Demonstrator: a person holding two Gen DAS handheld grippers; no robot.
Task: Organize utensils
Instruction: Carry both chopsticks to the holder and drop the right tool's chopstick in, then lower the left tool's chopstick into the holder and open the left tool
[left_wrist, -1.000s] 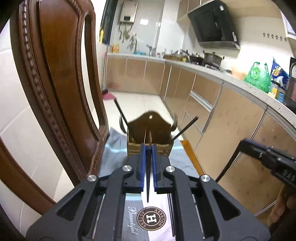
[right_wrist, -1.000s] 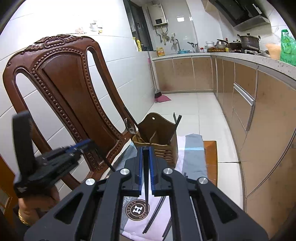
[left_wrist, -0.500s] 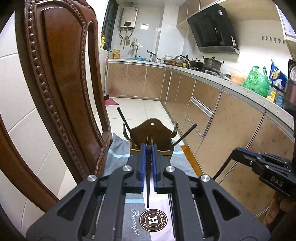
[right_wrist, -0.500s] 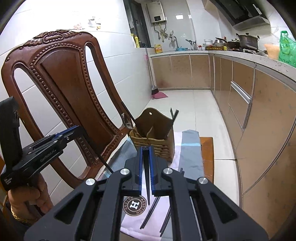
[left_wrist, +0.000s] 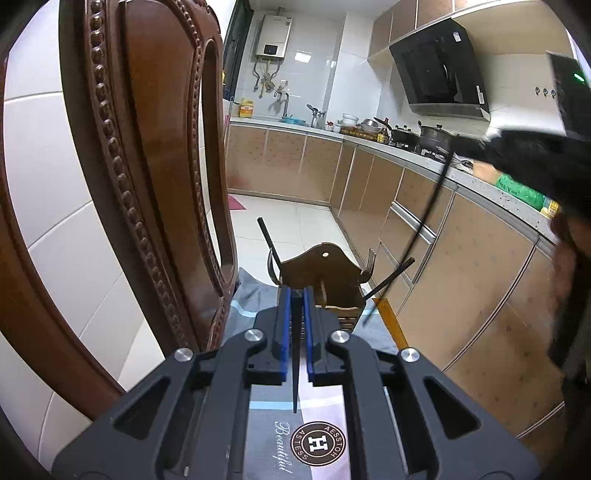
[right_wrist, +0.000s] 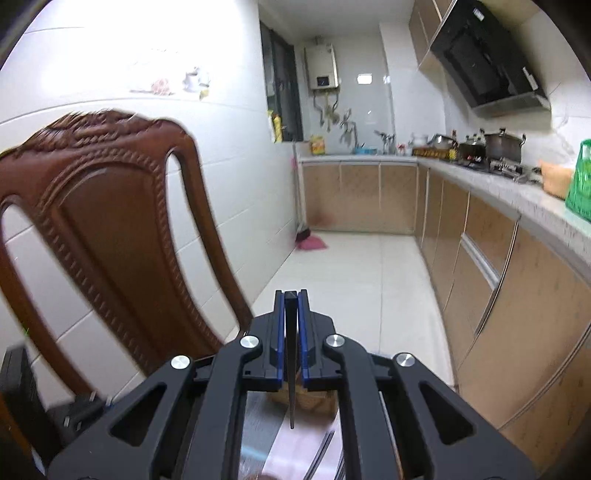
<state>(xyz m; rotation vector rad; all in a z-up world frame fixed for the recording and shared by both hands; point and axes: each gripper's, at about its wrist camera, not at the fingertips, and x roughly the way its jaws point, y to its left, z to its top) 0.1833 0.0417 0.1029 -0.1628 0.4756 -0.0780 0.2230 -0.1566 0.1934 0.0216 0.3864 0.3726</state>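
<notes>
Two grippers, each clamping one black chopstick.
Left gripper is pinching a chopstick near the wooden utensil holder on the cloth; right gripper is gripping its chopstick.

Glossy carved wooden chair, matt wooden utensil holder, printed cloth

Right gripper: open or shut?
Shut on a chopstick: the right gripper's blue fingers press both its sides, its tip hanging below.
</notes>
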